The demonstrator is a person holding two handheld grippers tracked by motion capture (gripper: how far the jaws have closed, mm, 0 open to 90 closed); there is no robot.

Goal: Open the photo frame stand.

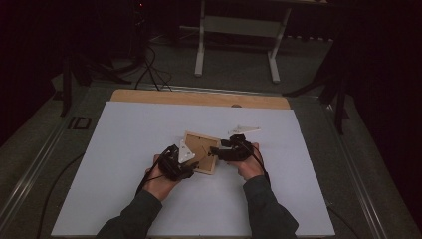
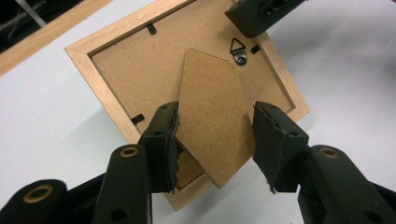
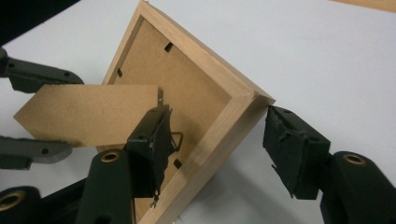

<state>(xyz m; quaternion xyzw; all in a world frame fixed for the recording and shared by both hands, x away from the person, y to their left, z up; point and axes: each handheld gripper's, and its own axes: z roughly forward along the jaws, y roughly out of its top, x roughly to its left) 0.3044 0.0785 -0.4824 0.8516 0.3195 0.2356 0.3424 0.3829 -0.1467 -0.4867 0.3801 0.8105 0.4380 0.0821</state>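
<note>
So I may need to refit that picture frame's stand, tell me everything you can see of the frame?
The picture frame is a small square of light wood lying back-up on the white table. Its brown fibreboard back carries black retaining tabs, a metal hanging loop and a pointed fibreboard stand leg swung up off the back. The left hand-held gripper has its jaws on either side of that leg. The right hand-held gripper straddles one corner, its jaws open.

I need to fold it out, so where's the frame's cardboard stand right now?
In the left gripper view, the stand sits between the left gripper's jaws, lifted off the picture frame's back.
</note>
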